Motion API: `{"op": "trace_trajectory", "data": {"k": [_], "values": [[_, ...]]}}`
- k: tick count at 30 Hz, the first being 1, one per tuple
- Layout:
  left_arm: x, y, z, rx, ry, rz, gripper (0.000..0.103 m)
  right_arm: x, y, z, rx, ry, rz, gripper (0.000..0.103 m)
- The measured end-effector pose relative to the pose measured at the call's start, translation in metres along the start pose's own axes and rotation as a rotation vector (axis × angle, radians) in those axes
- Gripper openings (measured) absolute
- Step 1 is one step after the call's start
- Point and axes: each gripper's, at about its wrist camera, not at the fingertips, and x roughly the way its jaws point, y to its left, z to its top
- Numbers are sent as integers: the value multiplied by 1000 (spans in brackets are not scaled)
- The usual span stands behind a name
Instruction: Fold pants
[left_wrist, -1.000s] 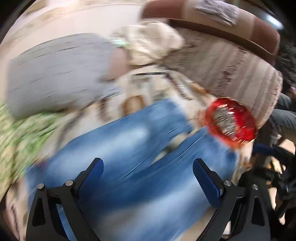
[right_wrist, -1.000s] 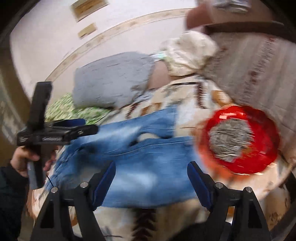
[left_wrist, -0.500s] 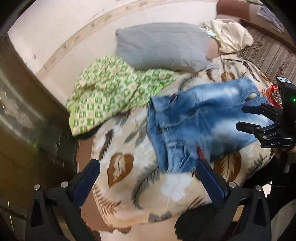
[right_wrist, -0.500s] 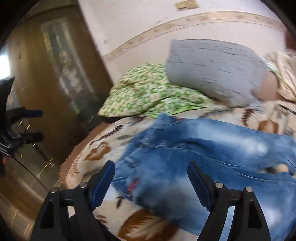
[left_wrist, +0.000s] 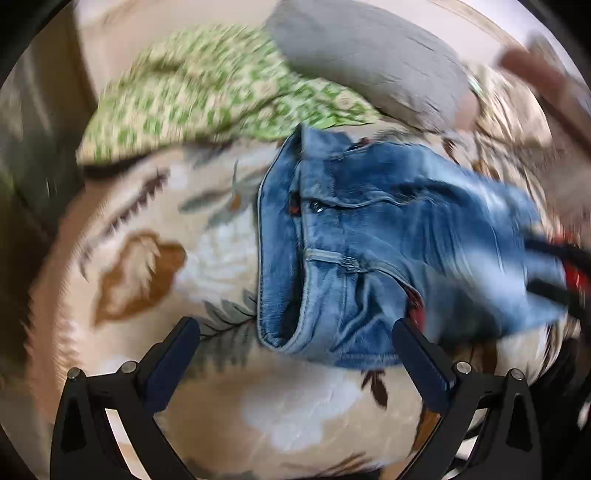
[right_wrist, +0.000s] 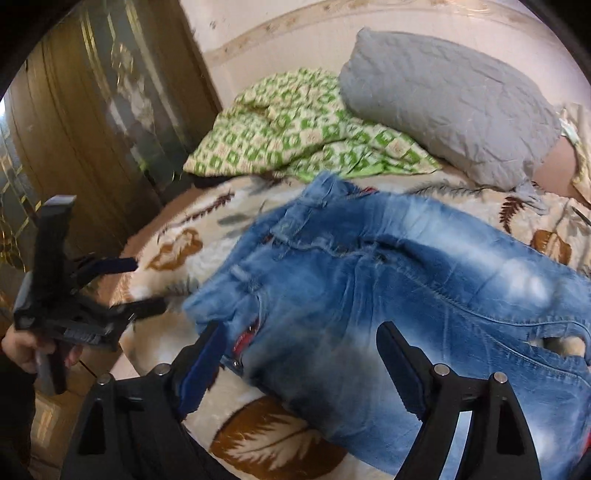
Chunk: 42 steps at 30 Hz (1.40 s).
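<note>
— Both grippers, left and right?
— I had them spread wide, holding nothing. Jeans lay unfolded on the leaf-print blanket, near the gray pillow.

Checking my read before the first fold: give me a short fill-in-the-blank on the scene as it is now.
1. The jeans lie on a blanket printed with ____.
2. Both the left gripper and the right gripper are ____.
3. The grey pillow rests partly on a ____-checked cloth.

Missing words: leaves; open; green
</note>
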Motion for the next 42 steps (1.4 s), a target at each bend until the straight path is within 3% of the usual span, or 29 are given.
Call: {"op": "trace_trajectory", "data": {"k": [4,8,12,14,15,16,17,18,20,25,29,31,32,33,35,36,38,42], "values": [[30,21,6,-145,52,-89,103,28,25,-14,-107,70,24,86],[50,28,2,-187,111,-130,103,59,59,-27,-244,106,19,86],[73,26,-8,-222,179,-203,103,88,68,-37,-295,145,-33,86],[80,17,-11,-215,152,-188,102,108,64,-44,-291,185,-64,85],[80,11,-10,-178,146,-175,96,114,62,-47,-286,198,-76,81],[79,6,-9,-138,141,-148,67,119,58,-49,-276,207,-86,76],[78,5,-8,-121,141,-122,48,121,56,-50,-261,197,-88,66],[77,7,-8,-122,143,-142,44,120,54,-47,-248,183,-84,51],[72,11,-8,-134,142,-197,32,117,54,-41,-230,183,-51,39],[35,15,-14,-138,63,-198,27,99,69,-44,-251,152,6,30],[8,30,-30,-157,58,-189,27,76,85,-48,-277,129,82,29],[15,32,-40,-159,93,-169,28,75,92,-54,-291,135,93,29],[24,30,-44,-143,117,-151,33,78,94,-57,-295,141,89,29],[32,30,-46,-131,133,-125,39,85,94,-62,-297,160,79,34],[37,30,-47,-132,132,-60,66,96,94,-68,-288,214,45,50],[32,31,-45,-135,115,-34,70,96,94,-70,-298,215,24,61],[17,35,-36,-132,50,4,83,83,95,-69,-326,169,7,71],[-2,40,-7,-123,-17,14,87,55,87,-42,-302,53,-45,80]]}}
